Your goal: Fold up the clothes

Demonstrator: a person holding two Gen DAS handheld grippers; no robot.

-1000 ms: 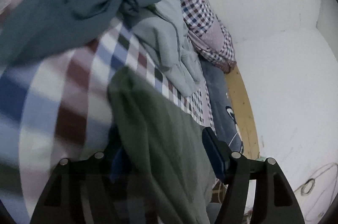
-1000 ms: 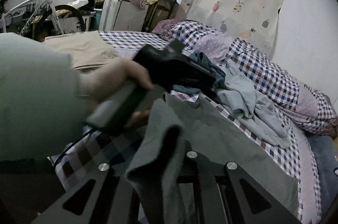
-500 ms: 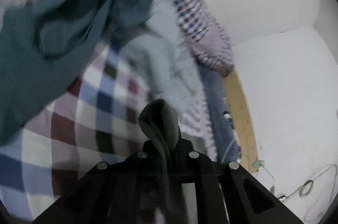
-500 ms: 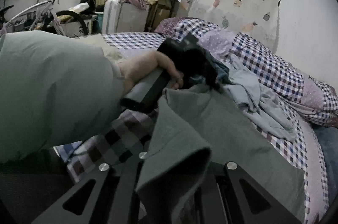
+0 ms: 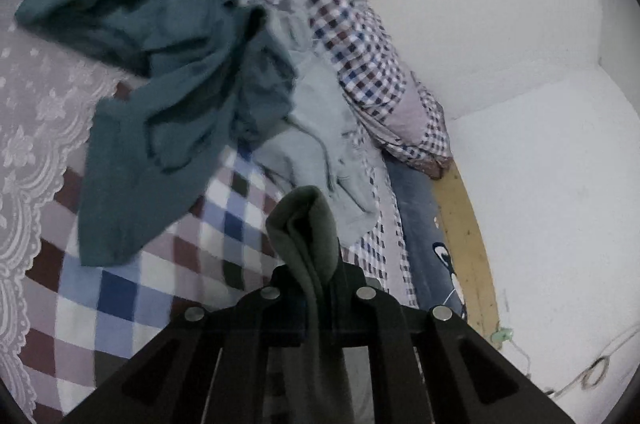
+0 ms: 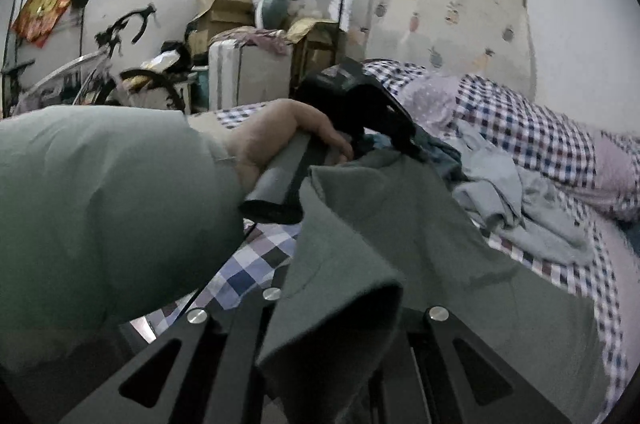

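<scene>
I have the olive-green garment (image 6: 404, 224) pinched at two points: my left tongs (image 5: 314, 288) are clenched on a bunched fold of it, my right tongs (image 6: 332, 308) on its near edge, so it spans between them over the checked bedcover (image 5: 132, 288). This is the lift-and-spread step. Ahead of my left tongs lie a teal garment (image 5: 168, 111) and a pale grey one (image 5: 320, 127). Next I judge: draw the tongs apart, lay it flat
</scene>
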